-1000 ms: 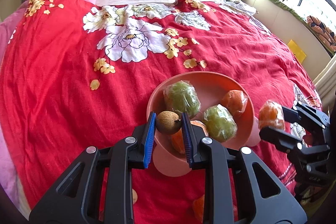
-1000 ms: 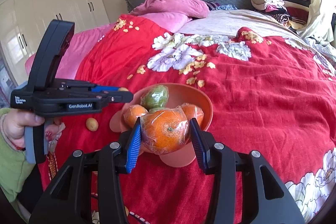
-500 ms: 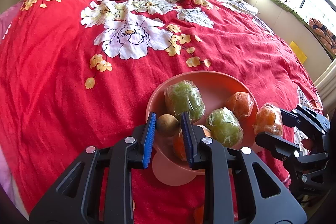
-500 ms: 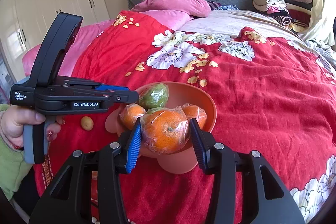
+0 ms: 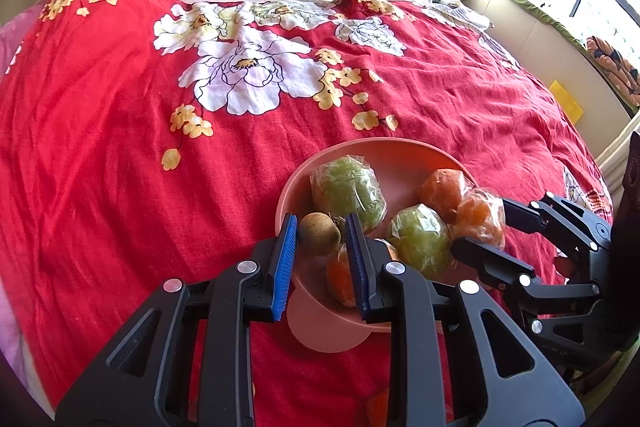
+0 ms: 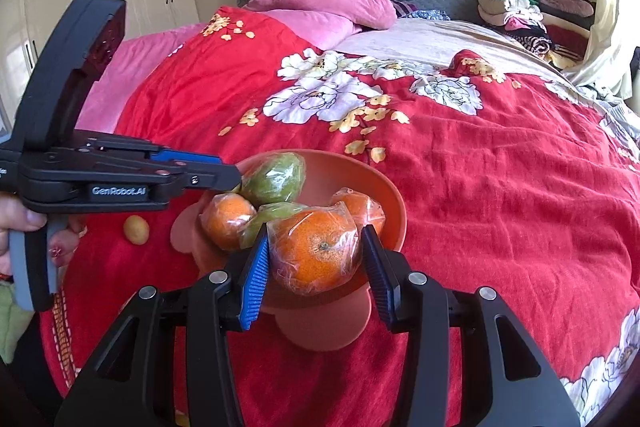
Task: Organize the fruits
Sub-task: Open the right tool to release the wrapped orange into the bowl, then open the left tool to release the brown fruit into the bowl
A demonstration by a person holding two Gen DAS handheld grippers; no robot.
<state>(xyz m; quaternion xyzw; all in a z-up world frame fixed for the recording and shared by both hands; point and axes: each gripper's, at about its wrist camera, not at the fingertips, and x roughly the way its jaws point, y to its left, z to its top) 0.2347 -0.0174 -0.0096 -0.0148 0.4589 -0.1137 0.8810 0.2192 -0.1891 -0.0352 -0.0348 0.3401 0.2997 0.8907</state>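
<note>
In the left wrist view, the left gripper (image 5: 320,241) holds a small brown fruit (image 5: 319,233) between its two blue pads, with a narrow opening. The fruit is over the near left rim of the pink bowl (image 5: 384,151), which stands on the red blanket (image 5: 100,155). Inside the bowl are two green fruits in plastic wrap (image 5: 347,191), one far and one near, and wrapped oranges (image 5: 443,187). At the right side, the right gripper (image 5: 480,227) reaches to the bowl and holds a wrapped orange (image 5: 480,219) at the bowl's right edge.

In the right wrist view, the right gripper (image 6: 316,259) holds the wrapped orange (image 6: 314,257) between its pads, opened wide as the orange, over the near part of the bowl (image 6: 384,187). Behind it lie two more oranges and the green fruits (image 6: 276,177). The left gripper (image 6: 224,175) comes from the left, with its tips at the bowl's left rim; its grip is hidden from here. A small yellow fruit (image 6: 136,230) lies on the blanket (image 6: 500,187), left of the bowl
</note>
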